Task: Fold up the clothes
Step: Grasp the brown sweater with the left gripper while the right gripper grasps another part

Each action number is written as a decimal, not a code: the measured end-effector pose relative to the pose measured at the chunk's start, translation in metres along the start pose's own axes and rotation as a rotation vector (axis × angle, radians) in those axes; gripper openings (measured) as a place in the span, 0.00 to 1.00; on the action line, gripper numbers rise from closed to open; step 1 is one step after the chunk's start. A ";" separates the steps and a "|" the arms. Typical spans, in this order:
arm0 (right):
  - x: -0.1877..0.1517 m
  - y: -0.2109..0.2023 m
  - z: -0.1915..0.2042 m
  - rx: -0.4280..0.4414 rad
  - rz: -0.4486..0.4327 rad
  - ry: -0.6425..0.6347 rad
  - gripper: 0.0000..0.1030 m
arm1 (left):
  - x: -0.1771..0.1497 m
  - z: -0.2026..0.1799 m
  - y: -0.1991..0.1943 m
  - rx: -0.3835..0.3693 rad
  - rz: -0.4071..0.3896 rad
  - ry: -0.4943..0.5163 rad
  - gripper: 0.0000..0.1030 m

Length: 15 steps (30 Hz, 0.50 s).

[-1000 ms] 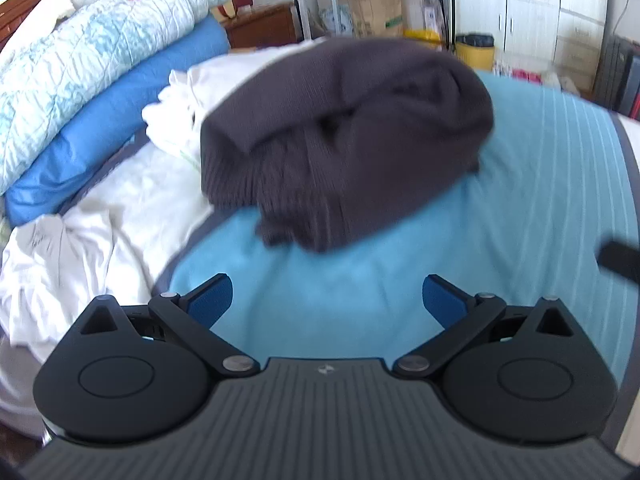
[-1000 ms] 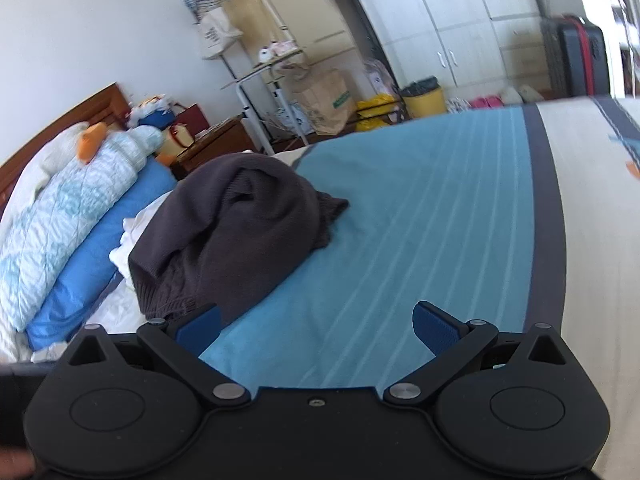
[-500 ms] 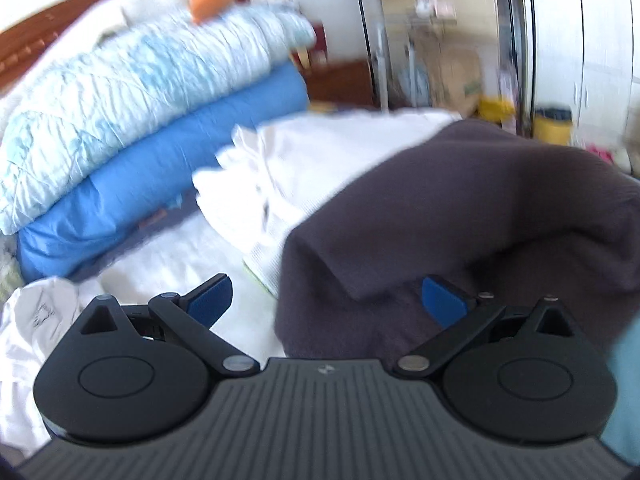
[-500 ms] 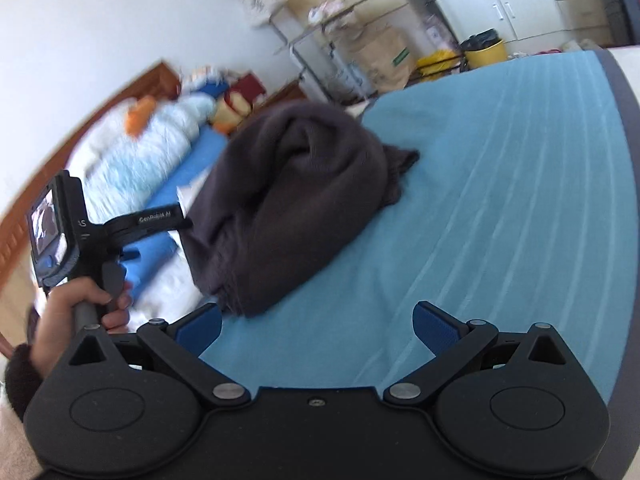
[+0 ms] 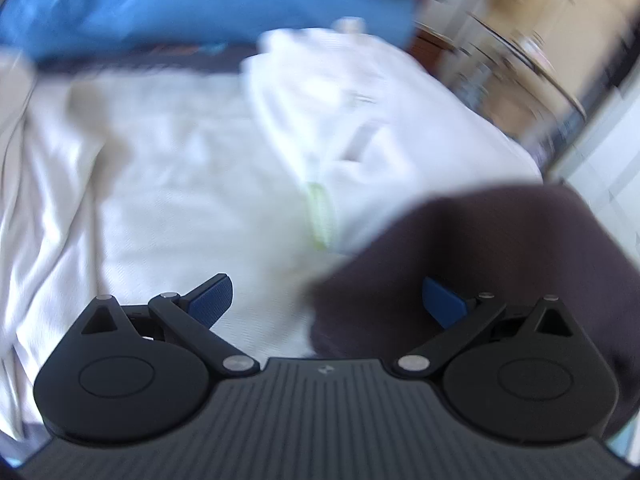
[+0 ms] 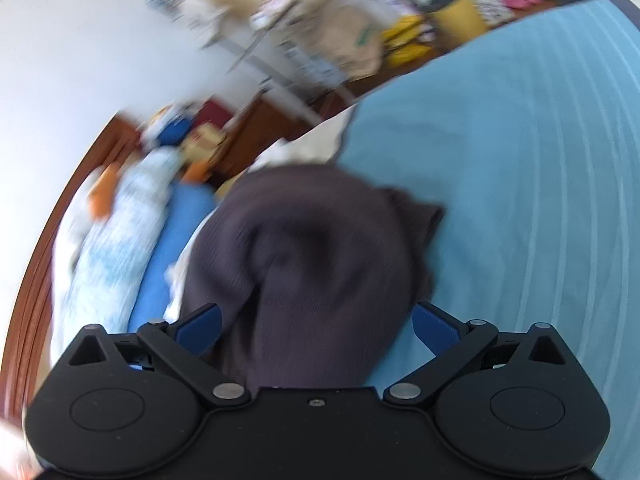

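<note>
A dark brown knitted garment (image 6: 312,264) lies bunched in a heap on the blue striped bedspread (image 6: 520,168). My right gripper (image 6: 316,326) is open just above its near side, the blue pads standing either side of the heap. In the left wrist view the same dark garment (image 5: 500,256) fills the lower right. My left gripper (image 5: 326,300) is open at its left edge, one pad over white clothes (image 5: 360,128) and the other over the dark knit. Both views are blurred by motion.
Crumpled white fabric (image 5: 132,184) spreads across the left of the bed. A blue pillow (image 5: 192,4) and a light patterned quilt (image 6: 116,236) are stacked by the wooden headboard (image 6: 44,236). A metal rack, bags and a yellow bin (image 6: 456,12) stand beyond the bed.
Both grippers have moved in close over the dark garment. The left one swung left and down toward the white clothes; the right one closed in until the heap sits between its pads.
</note>
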State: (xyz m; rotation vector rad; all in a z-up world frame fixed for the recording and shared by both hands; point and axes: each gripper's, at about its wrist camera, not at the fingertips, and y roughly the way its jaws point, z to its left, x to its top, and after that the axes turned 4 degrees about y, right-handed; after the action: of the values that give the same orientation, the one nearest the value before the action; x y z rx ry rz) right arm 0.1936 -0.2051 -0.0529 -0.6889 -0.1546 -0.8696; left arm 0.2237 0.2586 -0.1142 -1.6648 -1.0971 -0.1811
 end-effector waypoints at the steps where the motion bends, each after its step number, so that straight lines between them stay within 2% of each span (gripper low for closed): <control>1: 0.007 0.006 -0.001 -0.009 -0.019 0.019 1.00 | 0.001 0.011 0.004 -0.043 0.011 -0.079 1.00; 2: 0.012 0.011 -0.001 -0.014 -0.036 0.027 1.00 | 0.002 0.023 0.007 -0.090 0.022 -0.158 1.00; 5: 0.031 0.036 -0.001 -0.018 -0.047 0.050 1.00 | -0.002 0.036 0.020 -0.223 0.068 -0.300 1.00; 7: 0.040 0.058 0.000 -0.009 -0.027 0.057 1.00 | -0.007 0.024 0.020 -0.248 0.081 -0.262 0.97; 10: 0.047 0.088 0.004 -0.027 -0.017 0.040 0.97 | -0.015 -0.004 0.028 -0.311 0.133 -0.172 0.83; 11: 0.046 0.096 0.007 -0.041 -0.016 0.022 0.89 | -0.018 -0.013 0.030 -0.333 0.151 -0.142 0.74; 12: 0.046 0.105 0.010 -0.046 -0.006 0.001 0.70 | -0.021 -0.018 0.037 -0.355 0.184 -0.154 0.62; 13: 0.043 0.113 0.012 -0.053 0.006 -0.014 0.54 | -0.025 -0.024 0.045 -0.377 0.219 -0.168 0.57; 15: 0.034 0.116 0.021 -0.088 0.006 -0.078 0.46 | -0.035 -0.030 0.062 -0.497 0.317 -0.260 0.41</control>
State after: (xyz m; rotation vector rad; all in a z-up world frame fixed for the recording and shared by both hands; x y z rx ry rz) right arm 0.3055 -0.1630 -0.0805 -0.8061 -0.1852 -0.8482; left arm 0.2609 0.2146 -0.1661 -2.3362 -1.0091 -0.0309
